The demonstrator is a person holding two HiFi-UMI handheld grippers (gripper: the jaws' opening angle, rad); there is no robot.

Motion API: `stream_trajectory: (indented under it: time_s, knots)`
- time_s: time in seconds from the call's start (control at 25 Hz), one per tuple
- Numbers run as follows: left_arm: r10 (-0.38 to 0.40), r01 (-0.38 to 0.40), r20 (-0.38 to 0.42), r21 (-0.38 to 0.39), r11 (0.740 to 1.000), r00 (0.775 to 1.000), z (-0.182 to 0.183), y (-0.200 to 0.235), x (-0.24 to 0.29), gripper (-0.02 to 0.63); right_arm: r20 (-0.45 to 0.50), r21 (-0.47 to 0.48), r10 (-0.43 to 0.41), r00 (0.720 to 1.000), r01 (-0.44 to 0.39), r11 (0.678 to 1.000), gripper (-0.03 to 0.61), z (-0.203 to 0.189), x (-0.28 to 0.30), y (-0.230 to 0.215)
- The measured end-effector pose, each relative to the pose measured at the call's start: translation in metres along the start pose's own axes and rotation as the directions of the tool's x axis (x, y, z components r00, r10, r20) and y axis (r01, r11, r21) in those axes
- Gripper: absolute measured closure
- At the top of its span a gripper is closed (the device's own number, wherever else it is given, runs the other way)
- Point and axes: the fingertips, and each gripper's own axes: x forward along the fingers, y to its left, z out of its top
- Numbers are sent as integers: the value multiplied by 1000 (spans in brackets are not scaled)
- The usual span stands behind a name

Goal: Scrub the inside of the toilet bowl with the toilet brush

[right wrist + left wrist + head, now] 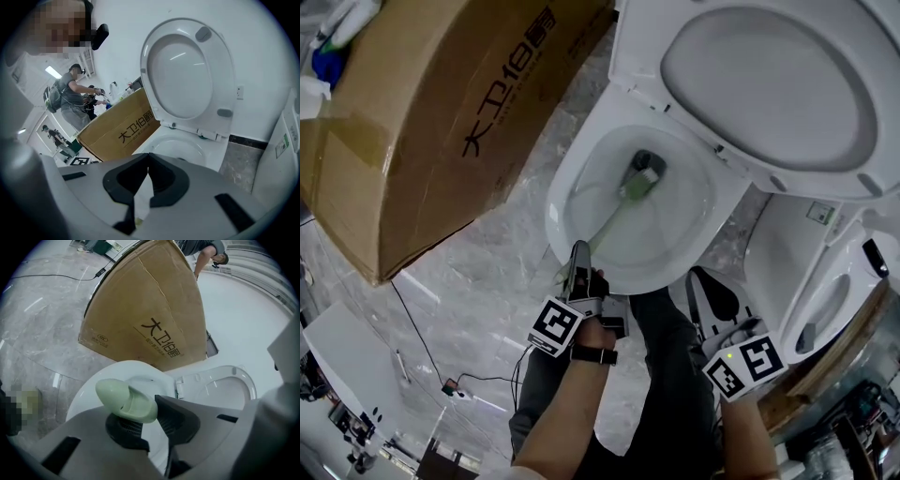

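Head view: your left gripper (579, 264) clamps the brush (637, 185), its shaft slanting upper-right into the bowl (686, 225); right gripper (705, 286) closed, empty.

Glossy grey marble-look floor (478, 281) with a big cardboard box (441, 122) and thin black cable (413, 324), white wall (267, 47) behind.

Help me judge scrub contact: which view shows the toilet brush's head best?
The head view: the brush head sits deep in the toilet bowl, handle running up to the left gripper. The left gripper view shows only the handle end between its fingers; the right gripper view shows no brush.
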Motion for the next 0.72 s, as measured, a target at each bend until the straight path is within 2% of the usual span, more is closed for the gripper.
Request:
stream_trajectory:
  time_s: [0.24,0.44,0.64,0.72]
  knots:
    - [2,-2,3,6,1000,1000,-6,-2,32,555,13,-3,-5,1000,5,1000,565,7,8,-16]
    - [-4,4,2,-53,999,1000,-12,-1,48,554,22,18,-10,1000,9,1000,565,12,15,-24]
    - [-21,21,-15,-50,999,1000,-1,-19,32,554,24,64,-17,1000,16,998,565,24,9,-16]
    - [-51,50,-20,-67,997,998,5,-35,17,554,18,79,-16,1000,15,997,565,27,3,-7]
